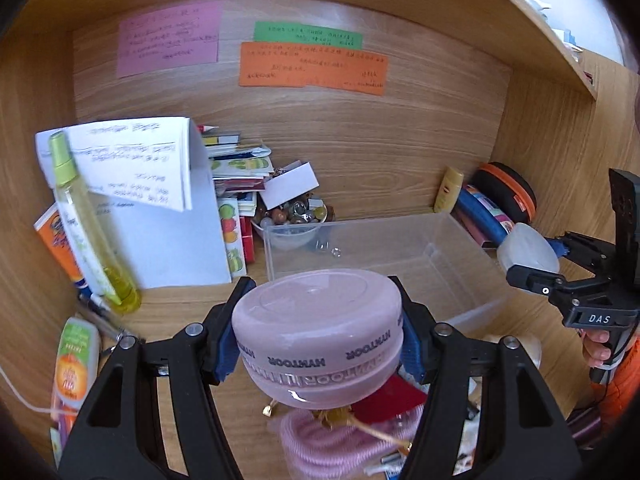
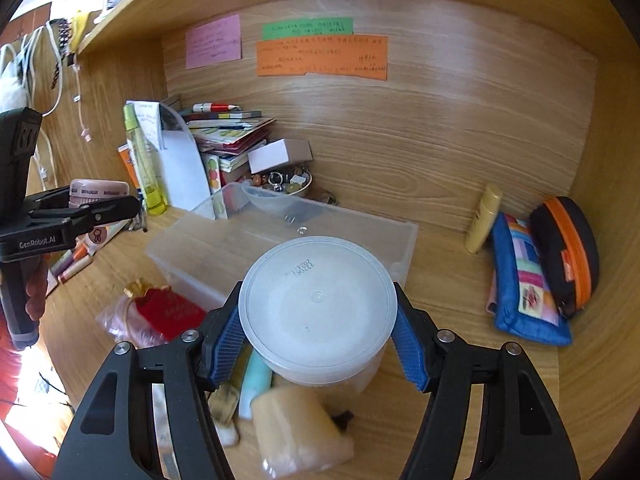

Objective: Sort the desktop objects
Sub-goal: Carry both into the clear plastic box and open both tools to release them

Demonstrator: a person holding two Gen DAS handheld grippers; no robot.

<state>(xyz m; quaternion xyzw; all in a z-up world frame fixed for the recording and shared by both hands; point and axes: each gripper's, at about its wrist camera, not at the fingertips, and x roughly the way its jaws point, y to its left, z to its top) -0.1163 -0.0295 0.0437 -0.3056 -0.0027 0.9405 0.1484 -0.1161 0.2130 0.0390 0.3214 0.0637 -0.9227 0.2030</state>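
The left tongs (image 1: 318, 334) are clamped about halfway open on a round pale-pink plastic case (image 1: 316, 332) with dark lettering around its rim; the blue pads (image 1: 224, 354) press on its two sides and it hangs clear above the wooden bench (image 1: 192, 308). The right tongs (image 2: 318, 318) grip a round translucent white plastic tub (image 2: 318, 308) with a lid in the same way, both blue pads against its wall, the tub lifted off the bench.

Just beyond both held things lies a clear rectangular plastic bin (image 1: 400, 256), open at the top, resting on the bench. A small clear bowl of mixed beads and trinkets (image 1: 294, 218) touches its far left corner. Behind the bowl lies a stack of books and cards (image 1: 236, 164), and left of that a tall yellow-green spray bottle (image 1: 86, 224) leans against upright white papers (image 1: 140, 168).

To the right of the bin, against the back panel, stand a small yellow tube (image 2: 484, 218), a blue patchwork fabric pouch (image 2: 524, 288) and a black zip case with an orange band (image 2: 568, 252), touching one another.

Under the left tongs sit a pink coiled cord (image 1: 332, 440) and a red pouch (image 1: 390, 398). Pink, green and orange paper notes (image 1: 312, 64) are stuck to the back panel.
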